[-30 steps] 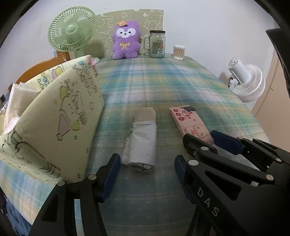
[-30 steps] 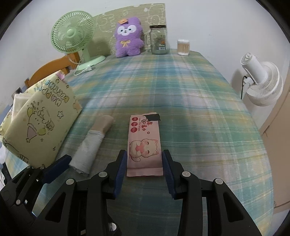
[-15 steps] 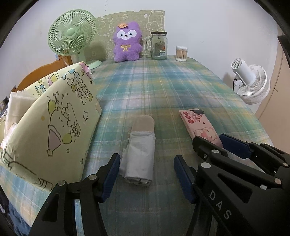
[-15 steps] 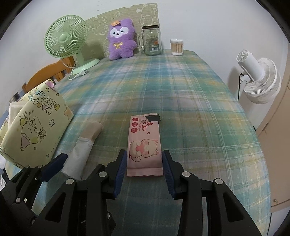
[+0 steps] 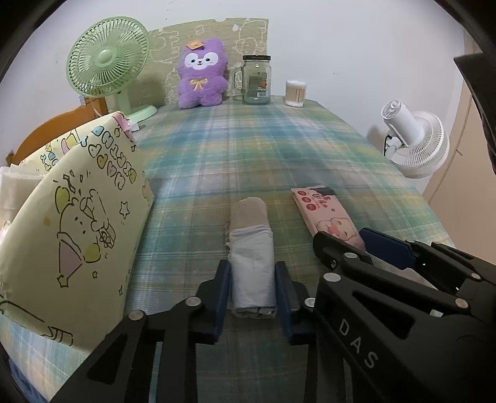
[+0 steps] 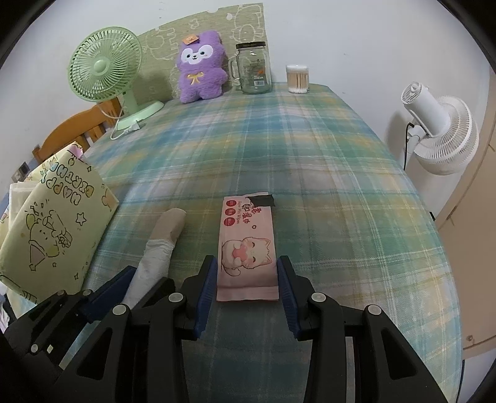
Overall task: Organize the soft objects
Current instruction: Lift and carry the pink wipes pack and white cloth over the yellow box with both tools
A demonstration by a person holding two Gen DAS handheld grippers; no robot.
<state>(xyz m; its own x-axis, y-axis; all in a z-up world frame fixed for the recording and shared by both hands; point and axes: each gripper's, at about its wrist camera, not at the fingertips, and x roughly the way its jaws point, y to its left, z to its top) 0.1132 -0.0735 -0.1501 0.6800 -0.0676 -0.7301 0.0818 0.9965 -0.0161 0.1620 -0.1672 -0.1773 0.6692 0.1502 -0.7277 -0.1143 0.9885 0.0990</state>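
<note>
Left gripper [image 5: 252, 291] has just been closing, pads now clamped on the rolled cloth [image 5: 251, 266], low centre of frame. Right gripper [image 6: 246, 279] pinches the pink wipes pack [image 6: 246, 245] at its near end, both on the plaid bedcover [image 6: 310, 148].

A home, most likely a bedroom. A plaid cloth [image 6: 310, 161] in green, blue and yellow covers the broad surface filling the middle of both views. At the top centre a purple plush toy [image 6: 201, 66] leans on a cartoon-print cushion [image 6: 217, 28] against a plain white wall. A green desk fan [image 6: 104, 66] stands at upper left, a white fan [image 6: 440, 130] at right. A wooden chair back [image 6: 71, 130] shows at the left edge, beside a "Happy Birthday" gift bag [image 6: 59, 223].
</note>
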